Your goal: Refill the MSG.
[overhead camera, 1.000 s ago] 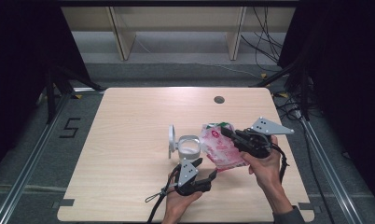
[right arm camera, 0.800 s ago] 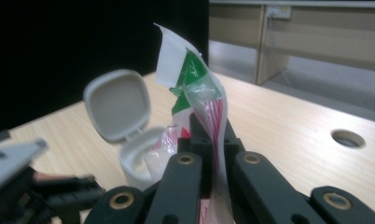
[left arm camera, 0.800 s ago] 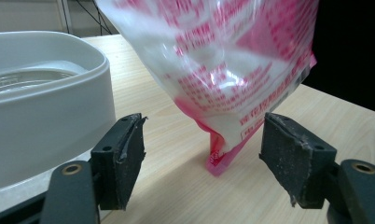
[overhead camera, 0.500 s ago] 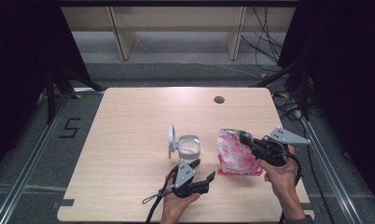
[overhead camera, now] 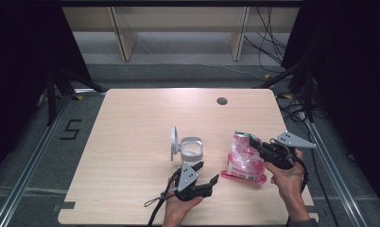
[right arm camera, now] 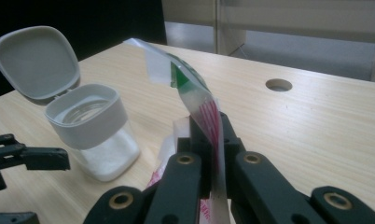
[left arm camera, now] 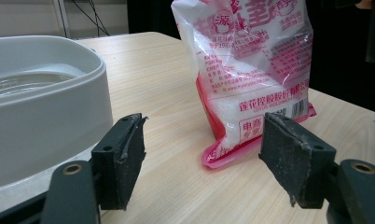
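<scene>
A pink-and-white plastic bag (overhead camera: 245, 161) of white granules stands with its bottom on the table, right of a white container (overhead camera: 190, 147) whose flip lid (overhead camera: 174, 142) is up. My right gripper (overhead camera: 252, 143) is shut on the bag's folded top edge (right arm camera: 195, 93), as the right gripper view (right arm camera: 209, 135) shows. My left gripper (overhead camera: 207, 171) rests open near the front edge. In the left gripper view its jaws (left arm camera: 202, 163) stand wide apart and hold nothing, with the container (left arm camera: 41, 107) to the left and the bag (left arm camera: 255, 70) ahead. The container (right arm camera: 94, 135) holds white granules.
The wooden table (overhead camera: 131, 123) has a round cable hole (overhead camera: 221, 100) at the back right. Its right edge runs close to my right hand (overhead camera: 287, 182). Cables and a metal rail lie on the floor beyond that edge.
My right gripper has carried the bag to the right and down, away from the container, and the bag's bottom now rests on the table. The left gripper has not moved.
</scene>
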Tool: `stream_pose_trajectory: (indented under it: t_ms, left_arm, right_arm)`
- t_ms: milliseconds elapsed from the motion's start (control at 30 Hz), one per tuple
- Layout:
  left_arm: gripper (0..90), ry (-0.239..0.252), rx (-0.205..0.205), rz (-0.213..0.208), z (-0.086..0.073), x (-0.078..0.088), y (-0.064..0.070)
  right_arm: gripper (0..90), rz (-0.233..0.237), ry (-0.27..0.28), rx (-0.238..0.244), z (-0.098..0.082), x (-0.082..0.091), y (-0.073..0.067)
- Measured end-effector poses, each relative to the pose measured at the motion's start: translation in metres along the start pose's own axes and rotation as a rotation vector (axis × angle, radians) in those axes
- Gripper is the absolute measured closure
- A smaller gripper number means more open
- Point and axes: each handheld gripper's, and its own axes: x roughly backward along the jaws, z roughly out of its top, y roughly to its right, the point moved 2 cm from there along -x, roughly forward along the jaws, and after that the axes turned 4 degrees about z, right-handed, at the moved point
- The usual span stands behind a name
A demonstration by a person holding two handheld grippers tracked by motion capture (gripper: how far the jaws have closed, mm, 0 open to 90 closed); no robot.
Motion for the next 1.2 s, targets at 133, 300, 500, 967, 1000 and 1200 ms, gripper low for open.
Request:
stream_pose_trajectory:
  t_ms: [133,300,500,967,1000,1200]
  left_arm:
    - [30.5,0.011,0.001,-0.008,0.001,-0.001,0.0]
    - [30.6,-0.003,0.0,-0.013,0.001,-0.001,0.0]
    - [30.9,0.0,-0.003,-0.009,0.002,0.0,-0.003]
    - [31.0,-0.04,-0.028,-0.024,0.004,0.002,-0.001]
    - [31.0,-0.044,-0.027,-0.022,0.003,0.004,-0.002]
    - [30.8,-0.045,-0.029,-0.011,0.003,0.012,-0.01]
  right_arm:
    - [90.0,-0.017,-0.011,0.018,-0.006,-0.002,0.009]
    - [90.0,-0.029,-0.034,-0.022,-0.01,-0.004,0.014]
    - [89.9,-0.066,-0.061,-0.033,-0.017,-0.007,0.024]
    - [88.9,-0.094,-0.082,-0.076,-0.028,-0.021,0.036]
    - [88.8,-0.1,-0.091,-0.049,-0.03,-0.022,0.039]
    - [86.6,-0.109,-0.121,-0.104,-0.036,-0.024,0.043]
